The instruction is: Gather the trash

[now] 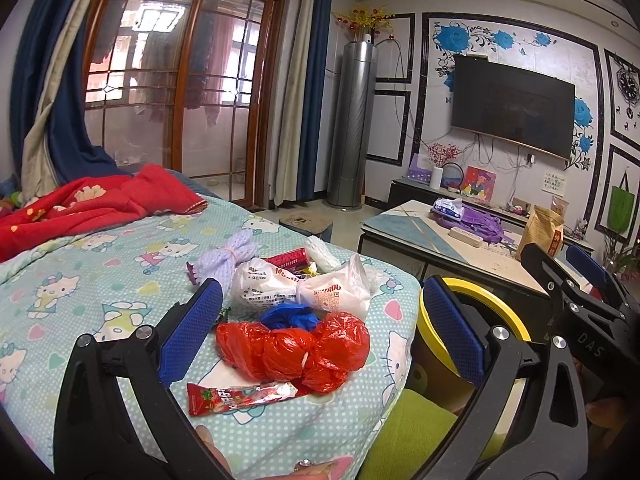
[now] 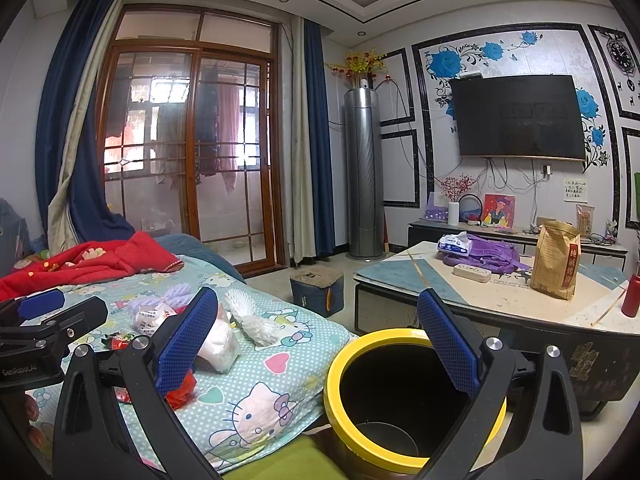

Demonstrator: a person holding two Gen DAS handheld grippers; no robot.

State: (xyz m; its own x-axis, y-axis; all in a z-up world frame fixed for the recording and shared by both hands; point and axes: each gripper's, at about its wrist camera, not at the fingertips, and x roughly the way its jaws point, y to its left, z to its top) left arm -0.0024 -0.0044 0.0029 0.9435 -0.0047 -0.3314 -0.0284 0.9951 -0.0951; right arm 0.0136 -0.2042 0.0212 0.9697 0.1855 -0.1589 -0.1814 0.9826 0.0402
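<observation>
Trash lies in a pile on the Hello Kitty bedsheet [image 1: 100, 264]: a crumpled red plastic bag [image 1: 296, 352], a blue bag [image 1: 292, 316], white printed bags [image 1: 308, 288], a red snack wrapper [image 1: 240, 396], a red pack [image 1: 286, 260], white foam netting [image 1: 320, 254] and lilac netting [image 1: 232, 258]. My left gripper [image 1: 320, 332] is open and empty, just above the red bag. My right gripper [image 2: 316, 340] is open and empty above the yellow-rimmed bin [image 2: 348, 360], which stands by the bed corner. The bin [image 1: 480, 300] also shows in the left wrist view, as does the right gripper [image 1: 560, 264].
A red blanket [image 1: 80, 208] lies at the bed's far end. A low coffee table [image 2: 500, 300] to the right holds a brown paper bag [image 2: 556, 256], a purple cloth [image 2: 488, 256], a power strip [image 2: 472, 272] and tissues. A small stool [image 2: 318, 288] stands on the floor.
</observation>
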